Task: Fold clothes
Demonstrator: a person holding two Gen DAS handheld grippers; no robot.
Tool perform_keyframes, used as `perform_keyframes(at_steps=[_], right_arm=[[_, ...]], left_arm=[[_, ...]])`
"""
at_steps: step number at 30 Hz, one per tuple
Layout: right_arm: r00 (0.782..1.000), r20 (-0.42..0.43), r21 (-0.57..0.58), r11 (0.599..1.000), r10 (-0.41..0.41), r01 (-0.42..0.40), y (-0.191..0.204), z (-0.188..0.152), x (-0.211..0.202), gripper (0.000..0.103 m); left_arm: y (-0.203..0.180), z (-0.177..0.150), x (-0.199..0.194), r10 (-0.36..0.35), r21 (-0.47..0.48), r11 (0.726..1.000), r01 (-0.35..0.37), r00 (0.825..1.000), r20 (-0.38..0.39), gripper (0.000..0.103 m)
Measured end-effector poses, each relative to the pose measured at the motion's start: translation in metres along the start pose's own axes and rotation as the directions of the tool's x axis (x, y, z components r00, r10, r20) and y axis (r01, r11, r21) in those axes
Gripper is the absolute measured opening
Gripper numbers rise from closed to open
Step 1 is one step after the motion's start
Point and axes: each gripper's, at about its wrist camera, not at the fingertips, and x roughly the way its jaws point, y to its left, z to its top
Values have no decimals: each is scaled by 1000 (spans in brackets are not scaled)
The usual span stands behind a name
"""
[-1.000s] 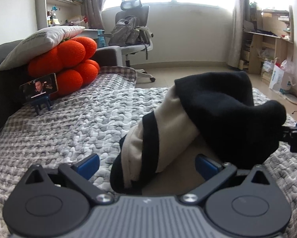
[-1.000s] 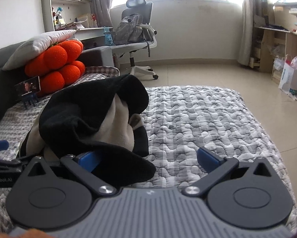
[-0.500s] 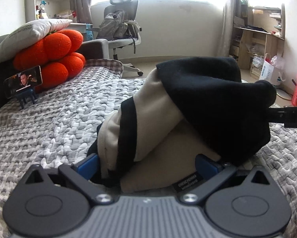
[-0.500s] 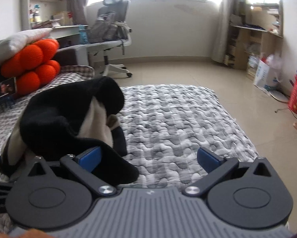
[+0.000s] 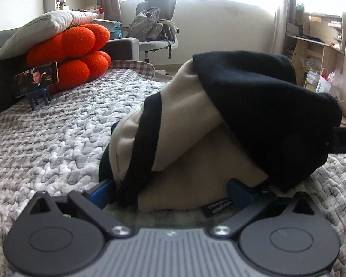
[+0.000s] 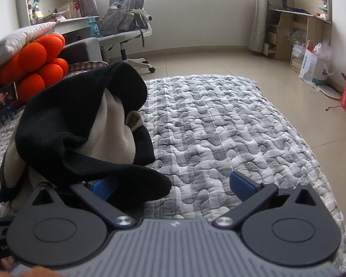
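Garment (image 5: 219, 124) between spread left tongs (image 5: 170, 189)

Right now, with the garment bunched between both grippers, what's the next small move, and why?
Probably close the left gripper on the garment. Its jaws stand open with the beige hem and label between them, while the right gripper is also open, only its left finger under the black fabric. The garment lies heaped on the quilt, so nothing holds it yet.
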Motion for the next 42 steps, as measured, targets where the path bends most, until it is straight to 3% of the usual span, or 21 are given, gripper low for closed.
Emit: perform_keyframes(at_steps=[3,8,13,18,26,32,38,42], right_arm=[[1000,-10,11,1000,-3,3,-2,-1,2,103],[1000,-13,31,1000,6,-6,-5,-3,1,103],[1000,-8,44,999,29,-28,-9,-7,0,103],[997,0,83,993,81,-80,-18,-9,-5,103],[993,8,115,986,119,-120,-20,-11,-11,103],[993,6,164,980,115,-114,-25,-18,-9,103],[989,48,250,957,140,-148,-38,-20,-9,103],[987,73,274,949,142,-157,-46,-19,-11,99]], left_arm=[[-2,1,0,-4,34,999,5,1000,-29,103],[5,10,-3,-40,-6,999,39,995,-87,103],[10,0,-8,-104,-34,994,102,991,-80,103],[-10,-15,-12,-33,84,996,39,997,-68,103],[-12,-13,-17,14,27,1000,-11,993,-117,103],[-25,-22,-30,7,87,996,-1,998,-69,103],[-29,-21,-35,82,154,985,-80,997,-12,103],[-26,-6,-50,94,128,987,-100,994,54,103]])
